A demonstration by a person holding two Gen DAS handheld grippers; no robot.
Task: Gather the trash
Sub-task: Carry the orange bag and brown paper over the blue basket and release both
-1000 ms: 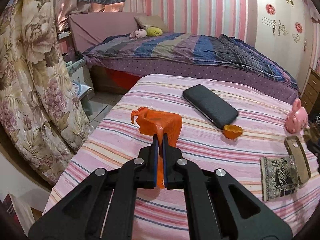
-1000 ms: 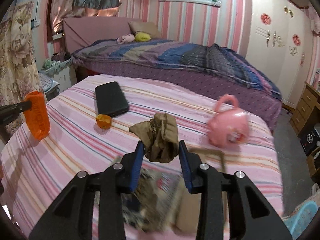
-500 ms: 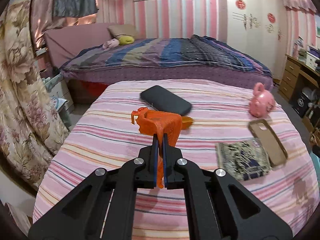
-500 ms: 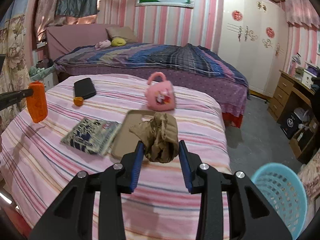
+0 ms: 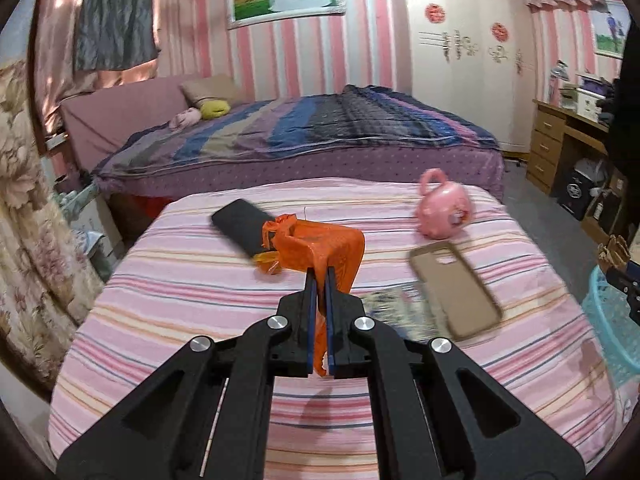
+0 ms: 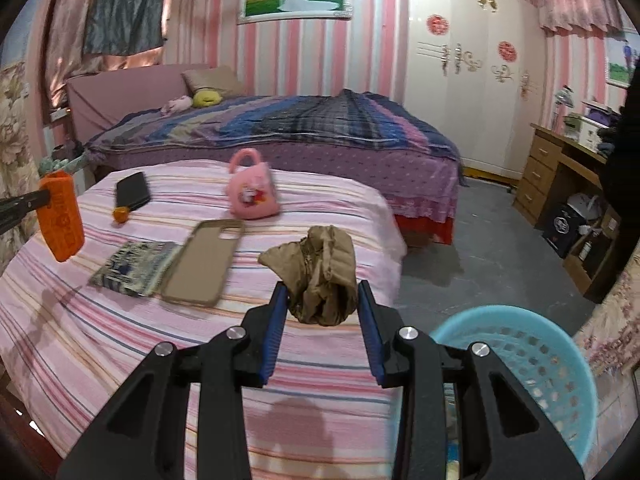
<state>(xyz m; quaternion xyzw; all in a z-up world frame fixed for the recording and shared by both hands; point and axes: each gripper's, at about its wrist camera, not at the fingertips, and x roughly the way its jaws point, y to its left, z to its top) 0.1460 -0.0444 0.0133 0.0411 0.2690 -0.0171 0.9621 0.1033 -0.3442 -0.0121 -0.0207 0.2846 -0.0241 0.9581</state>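
My left gripper (image 5: 319,280) is shut on an orange plastic bag (image 5: 320,246), held above the pink striped bed (image 5: 240,288). From the right wrist view the same orange plastic bag (image 6: 62,216) hangs at the far left. My right gripper (image 6: 323,300) is shut on a crumpled brown paper wad (image 6: 320,272), above the bed's right edge. A light blue plastic basket (image 6: 532,364) stands on the floor at the lower right of that view, and its rim shows as the basket (image 5: 612,320) at the right edge of the left wrist view.
On the bed lie a black case (image 5: 244,228), a small orange scrap (image 6: 121,213), a pink toy bag (image 6: 252,192), a tan phone case (image 6: 208,260) and a patterned pouch (image 6: 132,268). A second bed (image 6: 300,132) is behind. A wooden desk (image 6: 560,172) stands right.
Both grippers have swung to the right across the bed with their loads still held. The blue basket has come into the right wrist view, and its rim now shows in the left wrist view too.
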